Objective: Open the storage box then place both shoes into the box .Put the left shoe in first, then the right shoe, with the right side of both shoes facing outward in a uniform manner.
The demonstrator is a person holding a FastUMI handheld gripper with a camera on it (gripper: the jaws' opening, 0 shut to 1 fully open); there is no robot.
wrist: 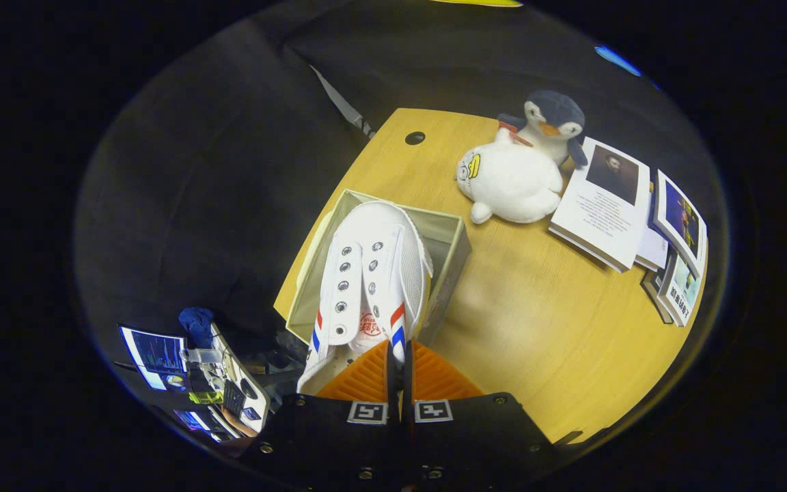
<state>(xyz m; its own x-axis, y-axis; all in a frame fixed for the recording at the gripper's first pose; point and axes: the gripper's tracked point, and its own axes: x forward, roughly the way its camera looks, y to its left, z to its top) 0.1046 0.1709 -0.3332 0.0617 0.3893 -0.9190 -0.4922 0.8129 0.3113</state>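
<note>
Gripper [399, 355]: fingers clenched on white shoe's [369, 273] side wall. Shoe: just ahead, over open storage box [451, 249].

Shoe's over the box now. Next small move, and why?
Probably lower the shoe further into the box before releasing: the tool is shut on the shoe's heel side, and the shoe hangs toe-first over the open box rather than resting inside.

**Random stuff hanging around on the desk**

A plush penguin [523, 164] is lying on the wooden table [537, 328], touching a stack of books [629, 219]. Off the table's edge, screens [158, 355] are glowing beside a keyboard [233, 398].
</note>
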